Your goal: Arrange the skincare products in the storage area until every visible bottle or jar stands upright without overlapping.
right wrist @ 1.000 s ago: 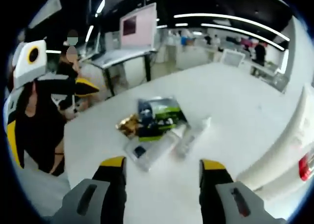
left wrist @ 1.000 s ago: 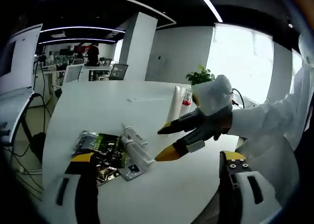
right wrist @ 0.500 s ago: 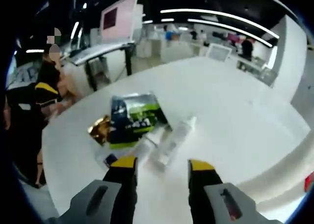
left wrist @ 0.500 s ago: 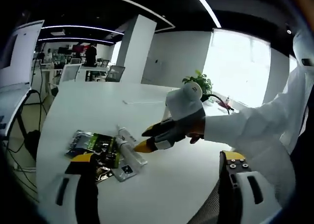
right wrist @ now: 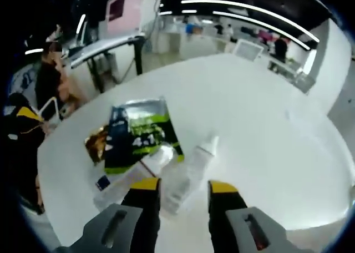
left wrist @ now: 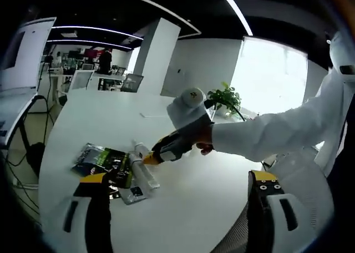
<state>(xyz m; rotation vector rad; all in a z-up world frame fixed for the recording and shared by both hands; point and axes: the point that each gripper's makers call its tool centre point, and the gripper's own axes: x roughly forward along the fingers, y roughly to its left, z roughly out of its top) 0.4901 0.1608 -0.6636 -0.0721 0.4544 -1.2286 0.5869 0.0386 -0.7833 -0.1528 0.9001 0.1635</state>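
- Your right gripper point(right wrist: 182, 187) is the near one: in the right gripper view a clear tube point(right wrist: 187, 174) lies flat on the white table point(right wrist: 266, 125), dead ahead of the jaws, its lower end running in between the two yellow tips.
- The tube's long axis runs almost straight away from the jaws, leaning a little toward the right jaw, with the white cap at the far end.
- A second tube point(right wrist: 133, 176) lies just beside it on the left-jaw side, slanted, partly over a green-and-black sachet point(right wrist: 138, 135); I cannot tell whether the two tubes touch.
- The right jaws are part open, a narrow gap only slightly wider than the tube, and they grip nothing yet. Whether a tip already touches the tube I cannot tell.
- In the left gripper view you can see that gripper point(left wrist: 153, 155) reaching over the tubes point(left wrist: 141, 167) from the right-jaw side.
- Your left gripper point(left wrist: 178, 182) holds back, jaws wide apart and empty, with the tubes ahead and nearer its left jaw.
- My judgement: closing should catch the tube across its width; mind the neighbour at the left tip.
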